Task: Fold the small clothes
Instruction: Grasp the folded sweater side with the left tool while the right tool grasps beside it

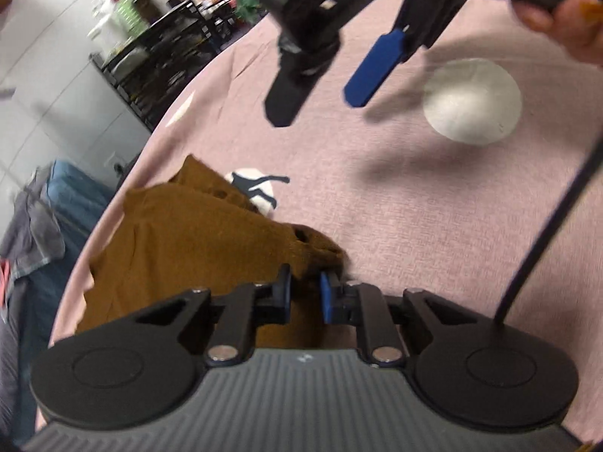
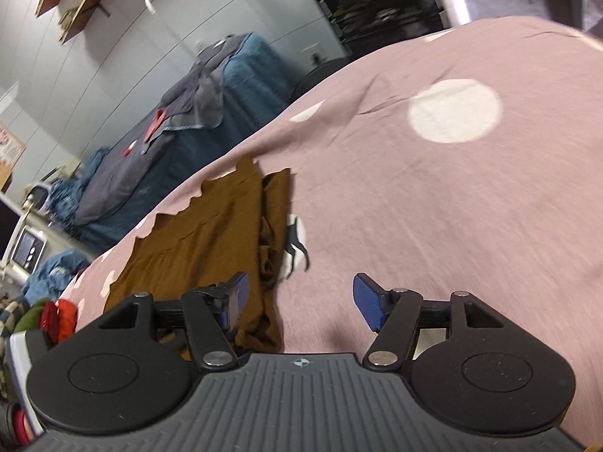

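Observation:
A small brown garment [image 1: 181, 248] lies partly folded on the pink spotted bedspread [image 1: 414, 203]. My left gripper [image 1: 306, 293] is shut on the garment's right edge, with cloth bunched between its pads. In the right wrist view the brown garment [image 2: 203, 248] lies left of centre with a scalloped hem. My right gripper [image 2: 299, 301] is open and empty, its left finger over the garment's edge. The right gripper also shows in the left wrist view [image 1: 324, 90], raised above the bedspread with its fingers apart.
The bedspread [image 2: 452, 207] has white spots, one with a dark animal print [image 2: 296, 248]. A blue covered bed with grey clothes [image 2: 181, 120] stands beyond the left edge. Black shelving [image 2: 377, 3] is at the back. A black cable [image 1: 557, 218] runs at the right.

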`<state>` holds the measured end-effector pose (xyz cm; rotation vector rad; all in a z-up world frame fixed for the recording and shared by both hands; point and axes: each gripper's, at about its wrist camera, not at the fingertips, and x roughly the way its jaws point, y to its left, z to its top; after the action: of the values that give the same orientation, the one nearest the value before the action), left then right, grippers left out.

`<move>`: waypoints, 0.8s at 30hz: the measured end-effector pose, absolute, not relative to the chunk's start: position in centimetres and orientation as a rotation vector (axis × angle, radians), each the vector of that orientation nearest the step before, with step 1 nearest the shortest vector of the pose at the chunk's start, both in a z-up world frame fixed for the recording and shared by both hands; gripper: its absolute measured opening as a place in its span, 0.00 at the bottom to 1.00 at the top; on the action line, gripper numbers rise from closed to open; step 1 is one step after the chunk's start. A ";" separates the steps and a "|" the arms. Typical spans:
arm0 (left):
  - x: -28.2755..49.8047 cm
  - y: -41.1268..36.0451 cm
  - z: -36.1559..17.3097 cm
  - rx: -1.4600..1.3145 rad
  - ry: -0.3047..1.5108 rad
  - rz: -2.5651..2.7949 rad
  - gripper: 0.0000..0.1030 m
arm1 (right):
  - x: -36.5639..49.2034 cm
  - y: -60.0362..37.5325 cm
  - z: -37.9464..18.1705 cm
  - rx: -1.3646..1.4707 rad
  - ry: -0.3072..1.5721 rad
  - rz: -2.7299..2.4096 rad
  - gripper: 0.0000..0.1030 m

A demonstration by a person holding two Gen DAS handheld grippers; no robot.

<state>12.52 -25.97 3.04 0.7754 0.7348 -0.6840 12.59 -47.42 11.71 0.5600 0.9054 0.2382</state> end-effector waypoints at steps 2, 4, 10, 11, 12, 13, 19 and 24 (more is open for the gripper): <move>12.8 -25.4 3.4 0.706 0.773 -0.663 0.11 | 14.4 -47.5 11.2 0.583 0.928 0.272 0.98; 13.5 -24.7 3.8 0.616 0.823 -0.644 0.10 | 16.3 -47.4 10.6 0.617 0.957 0.306 0.98; 17.0 -21.4 4.4 0.218 1.006 -0.550 0.08 | 21.5 -45.7 8.9 0.621 1.009 0.371 0.98; 17.3 -20.9 4.4 0.176 1.020 -0.535 0.08 | 22.2 -45.4 8.6 0.621 1.025 0.379 0.98; 17.4 -20.7 4.4 0.161 1.024 -0.523 0.08 | 22.7 -45.0 8.2 0.616 1.035 0.379 0.98; 17.4 -20.6 4.4 0.164 1.022 -0.520 0.08 | 23.2 -44.7 7.9 0.610 1.039 0.383 0.98; 17.1 -20.6 4.4 0.168 1.006 -0.521 0.08 | 25.3 -44.2 7.4 0.650 1.026 0.400 0.74; 16.9 -19.4 4.7 0.072 1.007 -0.514 0.06 | 25.1 -44.7 7.1 0.643 1.039 0.355 0.22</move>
<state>16.86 -19.44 4.66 0.0718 1.0066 -0.5136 25.06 -44.69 7.10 0.6432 1.0391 0.3546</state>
